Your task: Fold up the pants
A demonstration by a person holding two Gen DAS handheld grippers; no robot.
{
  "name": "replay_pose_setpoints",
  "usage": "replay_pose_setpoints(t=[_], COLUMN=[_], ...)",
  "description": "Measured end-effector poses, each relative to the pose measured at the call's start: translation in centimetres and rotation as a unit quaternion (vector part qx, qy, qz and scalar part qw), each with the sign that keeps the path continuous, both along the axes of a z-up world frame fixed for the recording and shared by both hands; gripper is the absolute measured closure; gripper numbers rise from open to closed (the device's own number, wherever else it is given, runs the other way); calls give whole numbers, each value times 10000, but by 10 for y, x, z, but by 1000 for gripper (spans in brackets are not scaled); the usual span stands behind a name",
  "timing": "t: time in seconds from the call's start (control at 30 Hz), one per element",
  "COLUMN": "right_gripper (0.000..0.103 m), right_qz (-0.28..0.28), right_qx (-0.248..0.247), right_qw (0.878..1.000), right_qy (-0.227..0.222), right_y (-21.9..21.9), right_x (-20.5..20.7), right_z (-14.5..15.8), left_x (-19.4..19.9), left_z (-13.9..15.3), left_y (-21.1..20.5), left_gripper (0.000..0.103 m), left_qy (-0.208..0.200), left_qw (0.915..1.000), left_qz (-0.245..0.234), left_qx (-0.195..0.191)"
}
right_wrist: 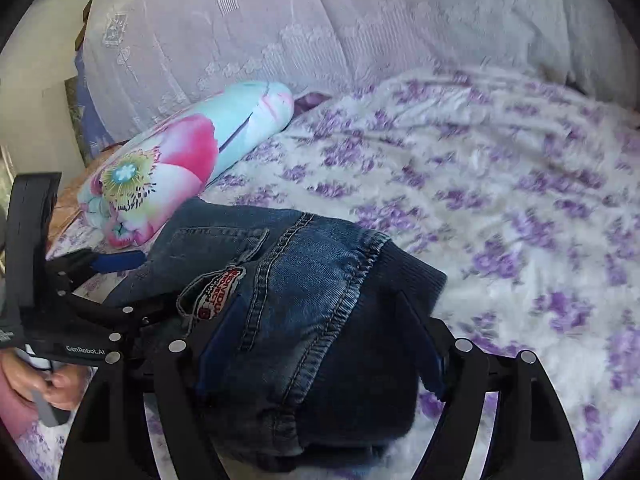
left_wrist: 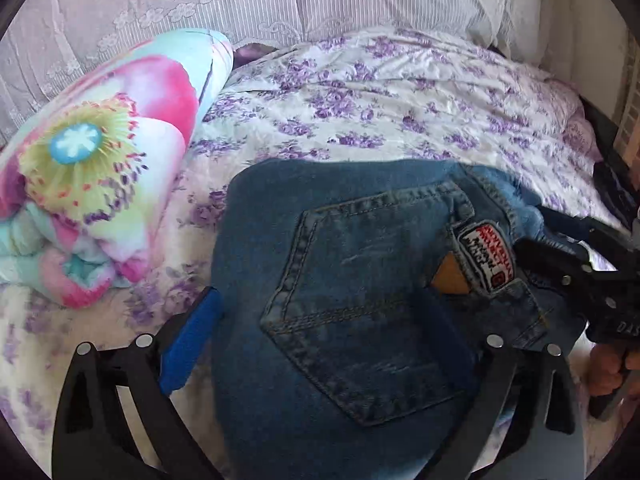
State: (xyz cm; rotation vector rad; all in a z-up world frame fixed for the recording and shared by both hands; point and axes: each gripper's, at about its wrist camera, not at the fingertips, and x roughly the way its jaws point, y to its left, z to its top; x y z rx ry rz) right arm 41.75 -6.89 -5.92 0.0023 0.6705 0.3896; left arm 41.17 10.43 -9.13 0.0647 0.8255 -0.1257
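The folded blue jeans [left_wrist: 360, 280] lie as a thick bundle on the purple-flowered bedspread [left_wrist: 400, 112], back pocket and a red-and-white patch [left_wrist: 490, 256] facing up. My left gripper [left_wrist: 320, 296] stands open and straddles the bundle, its blue left pad [left_wrist: 192, 344] at the denim's edge. In the right wrist view the same jeans [right_wrist: 304, 280] show their dark waistband end, and my right gripper [right_wrist: 320, 300] is open around that end, its pads alongside the cloth. Each gripper shows in the other's view: the right gripper's body [left_wrist: 580, 272] and the left gripper's body [right_wrist: 80, 300].
A rolled blanket with a big pink flower print [left_wrist: 100, 184] lies just left of the jeans. White lace pillows [left_wrist: 280, 0] line the back. A person's hand [right_wrist: 36, 384] holds the left gripper's handle. The bedspread stretches flat to the right [right_wrist: 500, 220].
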Motion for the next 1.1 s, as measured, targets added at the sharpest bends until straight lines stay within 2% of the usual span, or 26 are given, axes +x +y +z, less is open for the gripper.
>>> replay_pose_setpoints(t=[0.1, 0.13, 0.2, 0.23, 0.3, 0.33, 0.4, 0.43, 0.5, 0.57, 0.7, 0.8, 0.9, 0.97, 1.1], right_gripper=[24, 24, 24, 23, 22, 22, 22, 18, 5, 4, 4, 4, 4, 4, 4], right_qz=[252, 233, 22, -221, -389, -424, -301, -205, -293, -448, -713, -799, -658, -647, -690], right_qx=[500, 489, 144, -262, -805, -917, -618, -403, -368, -311, -14, -140, -581, -704, -796], right_qw=[9981, 9981, 9999, 9993, 9960, 9949, 9976, 9987, 9973, 9957, 9961, 9964, 9960, 9954, 9944], right_qy=[-247, -281, -41, 145, 54, 24, -36, -231, -567, -743, -510, -239, 142, 13, -126], right_y=[0, 2, 9, 13, 22, 25, 24, 21, 17, 15, 11, 14, 26, 32, 33], right_x=[-37, -46, -54, -50, -55, -62, -81, -98, -130, -160, -205, -223, -226, -231, -237], right_z=[25, 27, 16, -1, -13, -5, 17, 32, 51, 59, 44, 20, 5, 6, 9], left_x=[-26, -37, -52, -51, -55, -57, -67, -79, -109, -141, -197, -232, -252, -259, -264], left_z=[20, 24, 17, -1, -18, -15, 3, 15, 41, 56, 58, 48, 38, 39, 39], left_y=[13, 16, 21, 17, 19, 20, 24, 27, 27, 24, 22, 21, 21, 22, 20], left_gripper=[8, 8, 7, 6, 4, 4, 5, 5, 5, 5, 5, 5, 5, 5, 5], left_qy=[-111, -169, -121, 123, 121, 135, 273, 127, -348, -635, -650, -771, -778, -852, -971], left_qw=[9995, 9991, 9985, 9982, 9979, 9975, 9965, 9967, 9961, 9942, 9934, 9917, 9912, 9905, 9895], left_qz=[115, 219, 504, 593, 626, 694, 770, 736, 781, 868, 922, 979, 1037, 1036, 1068], left_qx=[-283, -334, -202, 17, -56, -91, -186, -304, -196, -27, -200, -324, -273, -307, -57])
